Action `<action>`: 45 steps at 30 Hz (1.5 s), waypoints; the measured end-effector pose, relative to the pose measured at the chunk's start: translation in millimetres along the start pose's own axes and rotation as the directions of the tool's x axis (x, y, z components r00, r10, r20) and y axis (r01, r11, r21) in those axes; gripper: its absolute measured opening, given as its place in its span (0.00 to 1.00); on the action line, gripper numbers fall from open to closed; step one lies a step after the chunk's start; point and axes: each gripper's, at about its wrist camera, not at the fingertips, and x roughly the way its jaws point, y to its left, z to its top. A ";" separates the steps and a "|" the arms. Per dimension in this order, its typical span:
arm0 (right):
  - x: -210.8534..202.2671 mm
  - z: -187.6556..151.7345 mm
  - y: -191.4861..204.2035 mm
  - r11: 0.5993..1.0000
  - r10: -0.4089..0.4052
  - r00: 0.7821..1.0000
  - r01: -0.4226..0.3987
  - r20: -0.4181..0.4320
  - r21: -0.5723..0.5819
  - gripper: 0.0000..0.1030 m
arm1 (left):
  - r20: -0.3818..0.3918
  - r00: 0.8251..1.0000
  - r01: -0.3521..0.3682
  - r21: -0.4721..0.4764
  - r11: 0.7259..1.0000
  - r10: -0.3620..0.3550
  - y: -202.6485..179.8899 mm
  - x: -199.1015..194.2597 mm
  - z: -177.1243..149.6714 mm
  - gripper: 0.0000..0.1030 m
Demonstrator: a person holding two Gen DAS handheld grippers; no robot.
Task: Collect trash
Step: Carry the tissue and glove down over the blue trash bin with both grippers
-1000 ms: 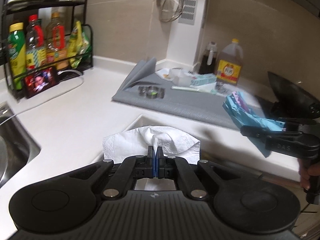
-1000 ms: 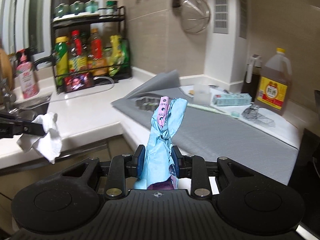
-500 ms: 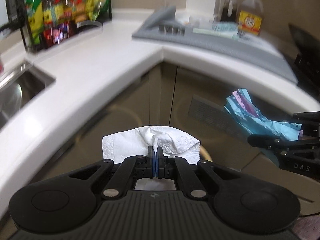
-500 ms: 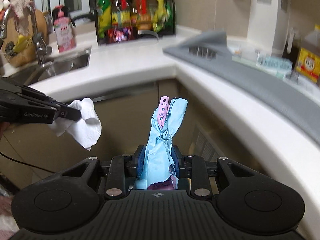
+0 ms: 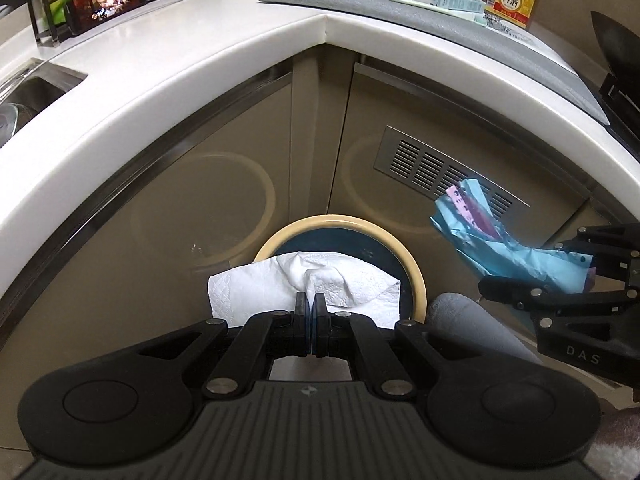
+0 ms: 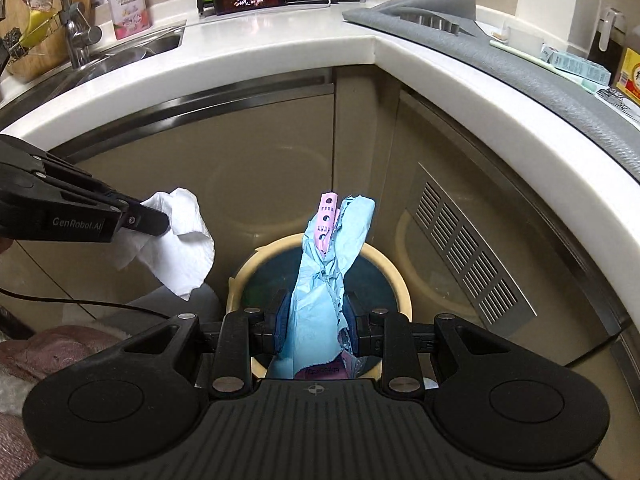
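The left hand-held gripper (image 5: 311, 305) pinches a crumpled white paper tissue (image 5: 320, 276); the right hand-held gripper (image 6: 316, 316) clamps a crinkled light-blue and pink plastic wrapper (image 6: 332, 264). Both hang above a round cream-rimmed dark bin (image 6: 384, 264) on the floor, beside beige cabinets under the white table (image 5: 200, 60).

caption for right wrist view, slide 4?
Right gripper holds blue wrapper above bin; left gripper holds tissue alongside.
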 end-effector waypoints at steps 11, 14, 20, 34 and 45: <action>7.3 0.9 -3.4 1.000 0.005 1.000 -0.005 -0.017 0.003 0.30 | -0.014 1.000 0.008 0.012 1.000 -0.008 -6.4 6.2 5.9 0.00; 9.2 1.0 -3.0 1.000 0.005 1.000 -0.005 -0.023 0.005 0.30 | -0.018 1.000 0.010 0.016 1.000 -0.009 -8.0 8.1 7.2 0.00; 18.5 -0.3 -4.4 1.000 0.007 0.999 -0.006 -0.046 0.014 0.30 | -0.041 0.999 0.022 0.019 1.000 -0.022 -8.8 22.4 11.7 0.00; 65.2 -3.0 -19.6 0.998 0.012 0.991 -0.004 -0.136 0.060 0.30 | -0.122 0.991 0.061 -0.024 0.998 -0.063 -10.5 75.2 17.0 0.00; 106.9 5.8 -28.1 0.998 -0.014 0.981 0.027 -0.195 0.062 0.30 | -0.181 0.982 0.044 -0.039 0.998 -0.051 -7.9 122.2 23.7 0.00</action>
